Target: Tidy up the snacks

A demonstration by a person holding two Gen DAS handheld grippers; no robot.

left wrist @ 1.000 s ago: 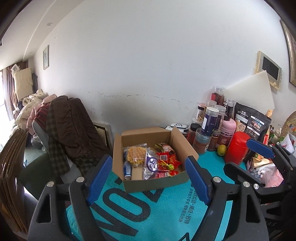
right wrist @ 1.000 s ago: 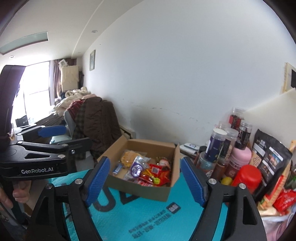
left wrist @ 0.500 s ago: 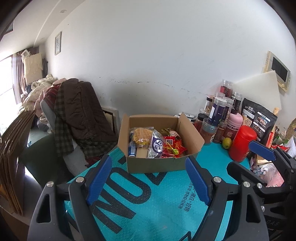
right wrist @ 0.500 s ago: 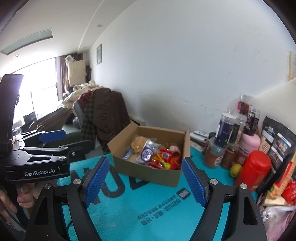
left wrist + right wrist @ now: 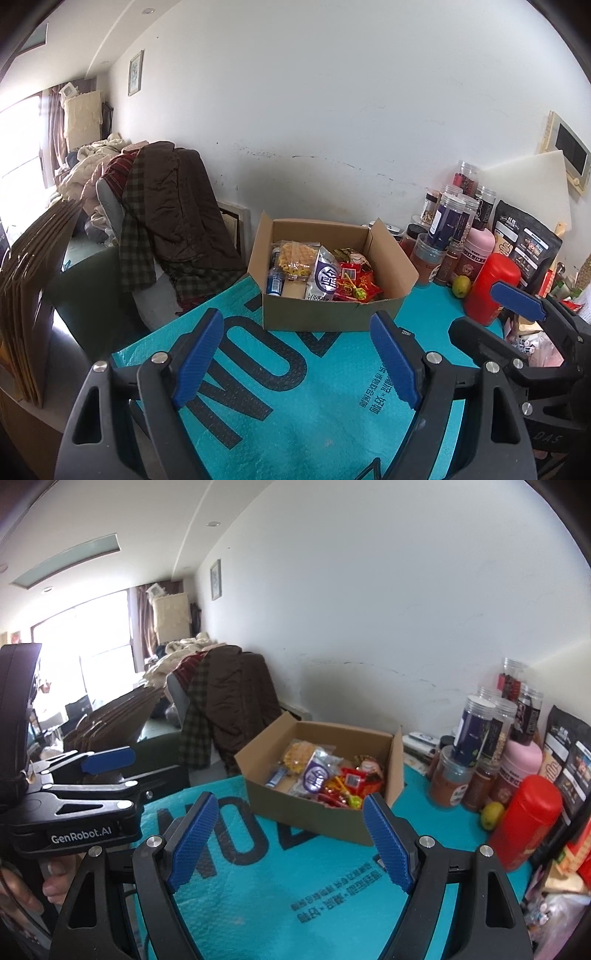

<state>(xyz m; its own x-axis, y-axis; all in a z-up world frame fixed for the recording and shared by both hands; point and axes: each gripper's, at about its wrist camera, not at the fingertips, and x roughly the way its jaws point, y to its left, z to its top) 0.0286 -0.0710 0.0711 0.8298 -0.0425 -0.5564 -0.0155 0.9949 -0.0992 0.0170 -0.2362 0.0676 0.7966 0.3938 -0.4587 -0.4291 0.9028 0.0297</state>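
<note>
My claws are hovering before the snack box (image 5: 332, 284).
Left claw (image 5: 295, 358) and right claw (image 5: 284, 834) are gaping empty; wrappers' labels possibly too blurred.

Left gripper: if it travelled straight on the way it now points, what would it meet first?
Probably the cardboard box of snacks: its near wall sits dead ahead between the open left gripper fingers, with only bare teal mat before it. Depth is uncertain.

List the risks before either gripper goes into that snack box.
1. The packets in the cardboard box overlap loosely, so open jaws may catch two at once.
2. The box has raised side flaps; a gripper could snag one and drag it.
3. The red canister and stacked jars crowd the right gripper.
</note>
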